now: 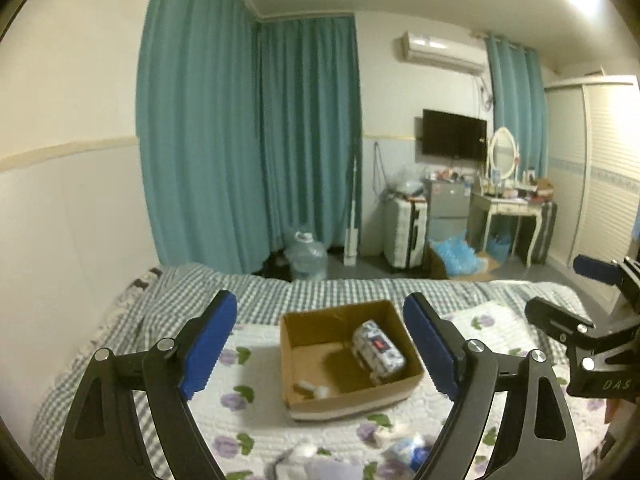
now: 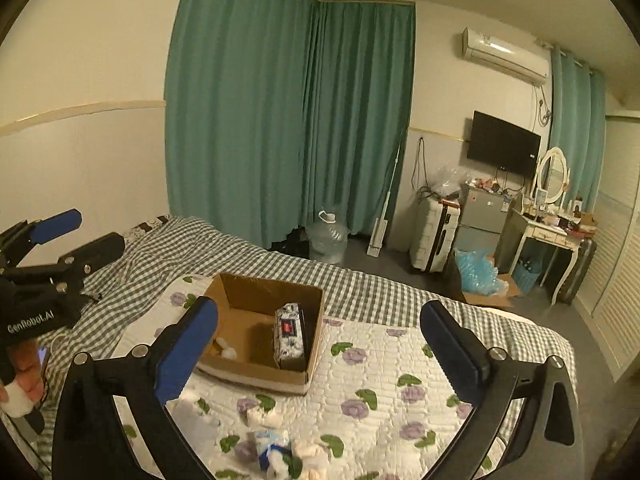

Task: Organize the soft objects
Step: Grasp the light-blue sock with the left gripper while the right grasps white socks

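Observation:
An open cardboard box (image 1: 304, 364) (image 2: 316, 320) sits on the floral quilt (image 1: 256, 412) (image 2: 380, 380) on the bed. In it lie a patterned tissue pack (image 1: 378, 350) (image 2: 290, 336) and a white cotton ball (image 1: 316, 391) (image 2: 228, 353). Loose cotton balls and a small blue-and-white pack (image 1: 404, 446) (image 2: 276, 444) lie on the quilt in front of the box. My left gripper (image 1: 320, 344) is open and empty above the box. My right gripper (image 2: 320, 350) is open and empty, held above the quilt to the right of the box.
A checked blanket (image 1: 256, 292) (image 2: 168, 248) covers the far side of the bed, against the left wall. Beyond the bed stand teal curtains (image 1: 248, 140), a water jug (image 1: 306, 256), a suitcase (image 1: 404, 228), a small fridge and a dressing table (image 1: 512, 204).

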`<act>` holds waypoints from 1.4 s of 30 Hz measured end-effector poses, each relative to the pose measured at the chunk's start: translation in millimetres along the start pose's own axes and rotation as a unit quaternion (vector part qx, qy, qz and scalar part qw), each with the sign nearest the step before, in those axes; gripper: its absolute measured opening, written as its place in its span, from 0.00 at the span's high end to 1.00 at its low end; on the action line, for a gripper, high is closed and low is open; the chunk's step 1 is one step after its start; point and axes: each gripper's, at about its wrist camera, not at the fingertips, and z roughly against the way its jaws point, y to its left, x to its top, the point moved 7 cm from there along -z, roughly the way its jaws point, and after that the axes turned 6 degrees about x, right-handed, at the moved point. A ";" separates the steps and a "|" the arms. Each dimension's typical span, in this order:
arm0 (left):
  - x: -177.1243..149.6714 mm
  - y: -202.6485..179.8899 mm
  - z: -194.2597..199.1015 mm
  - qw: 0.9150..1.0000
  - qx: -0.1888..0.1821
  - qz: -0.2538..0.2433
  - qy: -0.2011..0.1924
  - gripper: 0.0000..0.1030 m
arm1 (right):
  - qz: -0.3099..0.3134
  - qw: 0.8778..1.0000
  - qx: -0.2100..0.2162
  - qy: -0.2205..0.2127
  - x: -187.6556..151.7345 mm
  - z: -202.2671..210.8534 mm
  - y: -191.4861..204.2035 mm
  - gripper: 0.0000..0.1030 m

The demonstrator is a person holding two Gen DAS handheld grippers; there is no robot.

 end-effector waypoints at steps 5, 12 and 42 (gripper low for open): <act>-18.4 1.7 12.8 1.000 0.018 -0.008 0.008 0.16 | 0.012 1.000 -0.001 0.001 -20.2 31.7 11.5 0.01; -70.2 -11.0 4.3 0.998 0.024 -0.015 0.059 0.16 | 0.016 0.999 -0.010 0.034 -68.9 30.2 19.0 0.01; -274.0 -14.8 -95.9 0.962 0.032 -0.049 0.268 0.16 | -0.045 0.961 0.044 0.269 -258.1 -137.2 13.8 0.53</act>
